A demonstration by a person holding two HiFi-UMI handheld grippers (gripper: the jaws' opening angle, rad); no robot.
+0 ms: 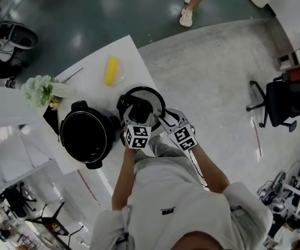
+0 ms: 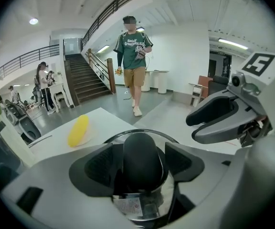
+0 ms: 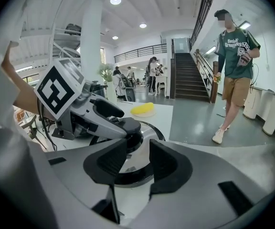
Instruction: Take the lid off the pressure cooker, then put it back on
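Left gripper (image 2: 142, 162) jaws wide around lid (image 3: 144, 138) knob (image 2: 141, 154); right gripper (image 3: 136, 163) jaws apart, empty; lid sticker (image 2: 129, 206) illegible.

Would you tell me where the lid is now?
In the head view the lid sits on the table right of the open pot, knob between the left gripper's open jaws.

The pot (image 1: 86, 134) stands just left of the lid (image 1: 151, 95), leaving only a narrow gap. Beyond the lid the counter (image 1: 134, 61) is bare up to the yellow piece (image 1: 112, 71). To the right it ends at open floor. Over the lid the right claw (image 3: 138, 161), jaws apart and empty, crowds the left claw (image 2: 142, 163), whose spread jaws flank the knob (image 2: 141, 144). Flowers (image 1: 38, 90) block the counter's left edge.
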